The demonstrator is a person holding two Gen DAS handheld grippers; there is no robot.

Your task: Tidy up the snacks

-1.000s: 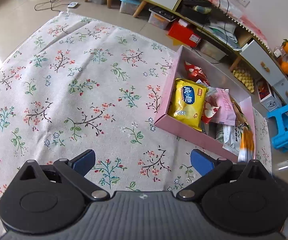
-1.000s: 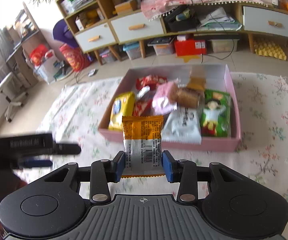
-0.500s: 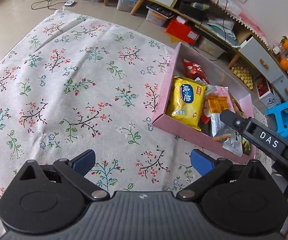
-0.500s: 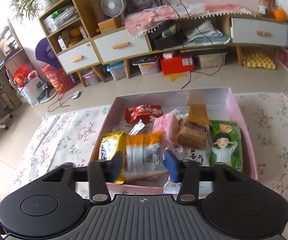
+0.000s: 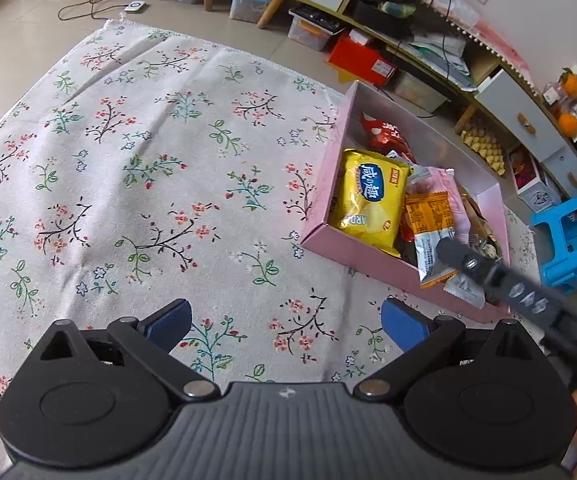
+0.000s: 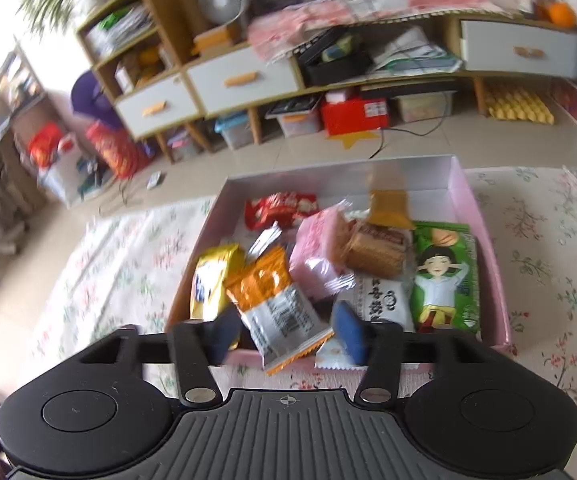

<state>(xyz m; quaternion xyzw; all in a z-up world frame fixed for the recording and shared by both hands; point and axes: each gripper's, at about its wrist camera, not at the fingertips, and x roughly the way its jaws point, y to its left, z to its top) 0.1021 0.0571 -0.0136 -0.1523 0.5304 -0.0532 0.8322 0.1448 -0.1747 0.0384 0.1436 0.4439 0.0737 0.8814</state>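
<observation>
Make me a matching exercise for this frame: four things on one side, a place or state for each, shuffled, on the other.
Things:
1. orange-and-silver foil snack packet
2. yellow crinkly chip bag
3. green cartoon-print snack pack
4. left claw

Places or states:
A. box's right side
B. open over the flowered cloth
C. box's left side
D. tilted between the right claw's spread fingers

Pairs: 1-D, 2-C, 3-A, 4-B

A floral-patterned cloth (image 5: 136,168) covers the tiled floor (image 5: 16,36). A pink box (image 5: 352,248) of snacks rests directly on it.
</observation>
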